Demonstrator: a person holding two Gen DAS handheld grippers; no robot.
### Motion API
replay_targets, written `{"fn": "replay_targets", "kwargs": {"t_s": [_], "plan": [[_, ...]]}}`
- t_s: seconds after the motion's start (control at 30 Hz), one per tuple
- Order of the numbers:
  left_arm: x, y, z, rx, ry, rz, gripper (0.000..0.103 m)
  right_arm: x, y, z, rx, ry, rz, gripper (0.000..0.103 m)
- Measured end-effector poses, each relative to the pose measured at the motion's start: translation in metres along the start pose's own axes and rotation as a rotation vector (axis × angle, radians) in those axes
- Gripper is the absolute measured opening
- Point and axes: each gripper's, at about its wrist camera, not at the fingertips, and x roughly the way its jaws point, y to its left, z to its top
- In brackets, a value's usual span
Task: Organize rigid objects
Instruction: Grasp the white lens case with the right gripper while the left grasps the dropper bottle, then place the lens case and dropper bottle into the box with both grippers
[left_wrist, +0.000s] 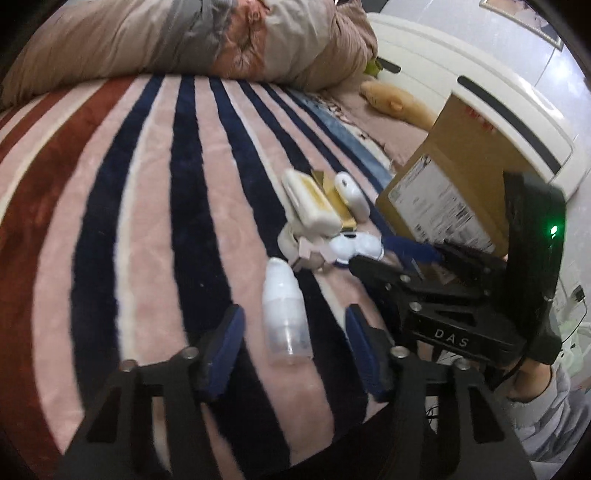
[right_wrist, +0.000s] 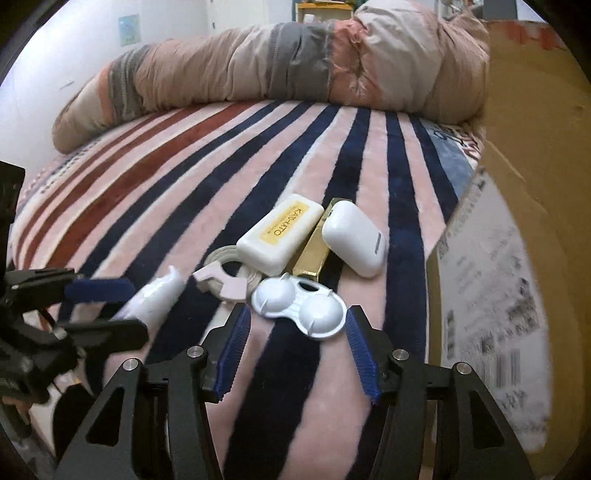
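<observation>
Blue-padded fingers of the left gripper (left_wrist: 293, 345) fill the bottom of the left wrist view, spread wide with nothing clamped; a white bottle (left_wrist: 284, 314) lies on its side between them, its clear cap toward the camera, placed as if about to be picked up. Above it, at frame centre, sits a loose heap of small hard items on the striped blanket (left_wrist: 147, 184): a cream case with a yellow label (left_wrist: 312, 205), a white oval case (left_wrist: 352, 195) and a white double-domed lens case (left_wrist: 352, 249). At centre right the right gripper (left_wrist: 406, 258) reaches toward that heap, and behind it stands a cardboard box (left_wrist: 458, 177), likely the place for the items; its inside is not visible, so what it holds cannot be told. In the right wrist view the right gripper (right_wrist: 293, 328) occupies the bottom centre, jaws wide apart and holding nothing, with the lens case (right_wrist: 299, 308) lying just between the fingertips. Above it lie the cream case (right_wrist: 279, 234), a gold bar-shaped item (right_wrist: 312, 254) and the oval case (right_wrist: 354, 240), touching one another. At lower left the left gripper (right_wrist: 103, 306) brackets the bottle (right_wrist: 155, 295). The box (right_wrist: 517, 184) fills the right edge.
</observation>
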Motion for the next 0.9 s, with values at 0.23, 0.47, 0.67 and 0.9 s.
{"fn": "replay_targets", "kwargs": {"t_s": [0.23,0.47,0.67,0.9], "plan": [[0.000,0.002,-0.004,0.026,-0.023,0.093,0.022,0.009,0.006,-0.002,-0.067,-0.015,0.001,0.061],[-0.013,0.017,-0.004,-0.003,-0.048,0.145,0.022,0.018,0.005,-0.004,-0.032,0.003,0.008,0.065],[-0.002,0.021,-0.002,-0.018,-0.046,0.150,0.022,0.016,0.009,-0.004,-0.036,-0.002,-0.011,0.058],[-0.038,0.003,0.014,0.021,-0.102,0.132,0.021,-0.030,0.018,0.008,-0.065,-0.086,0.094,0.058]]}}
